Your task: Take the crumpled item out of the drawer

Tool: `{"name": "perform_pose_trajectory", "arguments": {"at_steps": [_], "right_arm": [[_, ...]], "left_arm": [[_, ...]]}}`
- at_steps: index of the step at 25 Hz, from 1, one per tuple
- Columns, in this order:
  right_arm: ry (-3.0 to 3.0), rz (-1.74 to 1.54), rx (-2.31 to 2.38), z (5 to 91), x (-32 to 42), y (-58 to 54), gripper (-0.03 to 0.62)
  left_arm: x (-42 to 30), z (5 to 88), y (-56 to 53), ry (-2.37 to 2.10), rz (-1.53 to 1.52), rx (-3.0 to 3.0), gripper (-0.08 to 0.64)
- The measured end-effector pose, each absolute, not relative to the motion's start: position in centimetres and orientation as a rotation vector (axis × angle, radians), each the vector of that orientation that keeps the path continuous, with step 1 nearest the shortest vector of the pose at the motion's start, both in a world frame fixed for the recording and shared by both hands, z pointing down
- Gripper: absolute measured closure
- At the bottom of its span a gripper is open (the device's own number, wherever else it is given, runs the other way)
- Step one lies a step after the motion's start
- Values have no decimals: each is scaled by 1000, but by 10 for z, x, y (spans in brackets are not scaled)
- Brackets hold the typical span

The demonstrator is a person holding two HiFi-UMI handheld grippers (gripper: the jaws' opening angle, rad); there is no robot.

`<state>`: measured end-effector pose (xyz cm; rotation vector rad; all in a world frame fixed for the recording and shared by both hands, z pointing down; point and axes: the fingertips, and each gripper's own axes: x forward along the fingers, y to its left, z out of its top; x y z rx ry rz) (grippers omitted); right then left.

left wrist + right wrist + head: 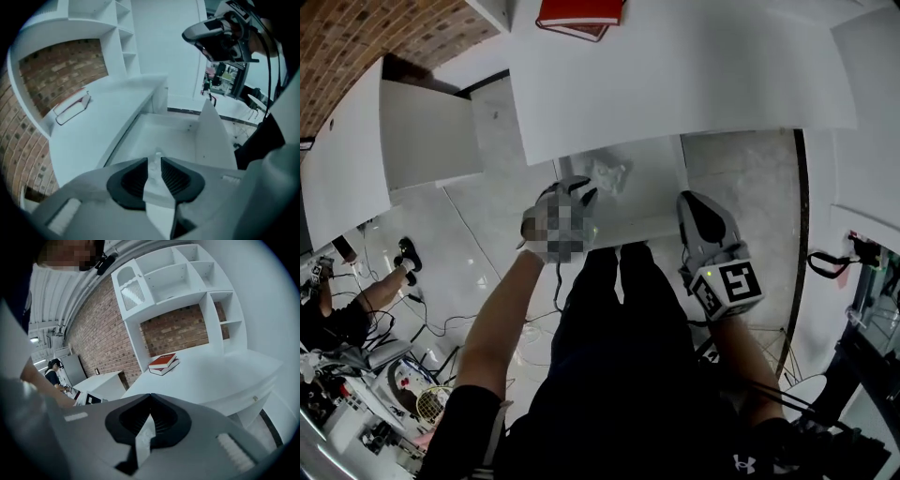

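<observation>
The drawer [649, 192] stands pulled out from under the white desk [675, 84]. A pale crumpled item [609, 175] lies on its floor near the left wall. My left gripper [579, 195] hangs over the drawer's front left corner, pointing steeply down, a little short of the item. In the left gripper view its jaws [154, 161] are open, with a narrow gap, and the crumpled item [157, 153] shows just beyond the tips, untouched. My right gripper [694, 204] is at the drawer's front right corner. It is shut [150, 397] and holds nothing.
A red book [581, 14] lies at the back of the desk, in front of a white shelf unit [178, 282] against a brick wall. A white cabinet [422, 131] stands to the left. A person [328, 323] and cables occupy the floor at lower left.
</observation>
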<state>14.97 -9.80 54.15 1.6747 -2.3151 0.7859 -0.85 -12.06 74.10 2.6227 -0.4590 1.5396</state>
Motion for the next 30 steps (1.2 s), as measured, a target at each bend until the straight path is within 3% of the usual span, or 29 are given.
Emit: {"name": "perform_pose_trajectory", "arguments": {"at_steps": [12,26,29,30], "right_arm": [[-2137,910,1871,573,181,-79,589],[-1984,1028,1995,602,198,-50,589],[-1982,1057,1996,605,197,-49,589],[-1985,1063,1993,606,195,-49,589]], "left_arm": [[9,838,-111,28,1913,2599,462],[0,909,-114,11,2041,2416,435],[2,910,-116,-19,2005,2418,558],[4,909,-115,-23,1988,2423,558]]}}
